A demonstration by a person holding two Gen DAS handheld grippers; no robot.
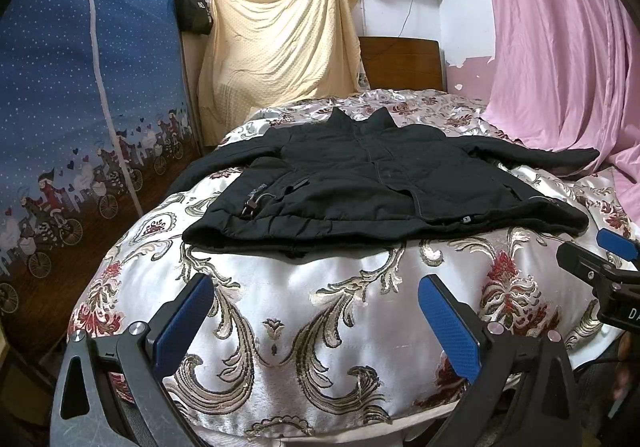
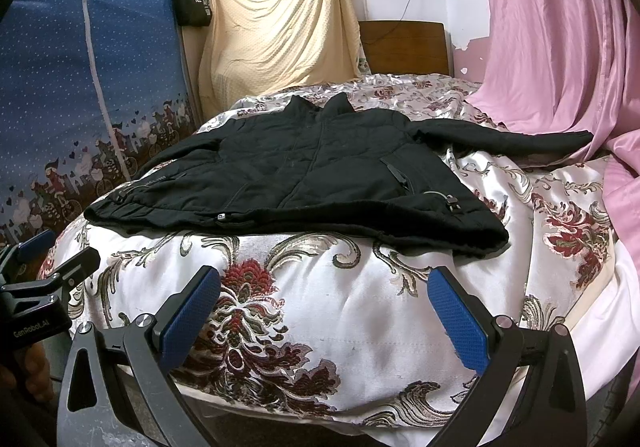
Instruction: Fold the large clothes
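Note:
A black padded jacket [image 1: 360, 175] lies flat and front up on the bed, collar to the far side, sleeves spread left and right, zip closed. It also shows in the right wrist view [image 2: 312, 167]. My left gripper [image 1: 316, 287] is open and empty, hovering over the quilt short of the jacket's hem. My right gripper [image 2: 324, 279] is open and empty, also short of the hem, to the right of the left one. The right gripper shows at the right edge of the left wrist view [image 1: 596, 251]; the left gripper shows at the left edge of the right wrist view [image 2: 52, 251].
The bed carries a shiny floral quilt [image 1: 304, 327] with a wooden headboard [image 1: 400, 63] behind. A blue fabric wardrobe [image 1: 80, 107] stands on the left. A beige sheet [image 1: 280, 35] hangs at the back and a pink curtain [image 1: 560, 47] drapes over the bed's right side.

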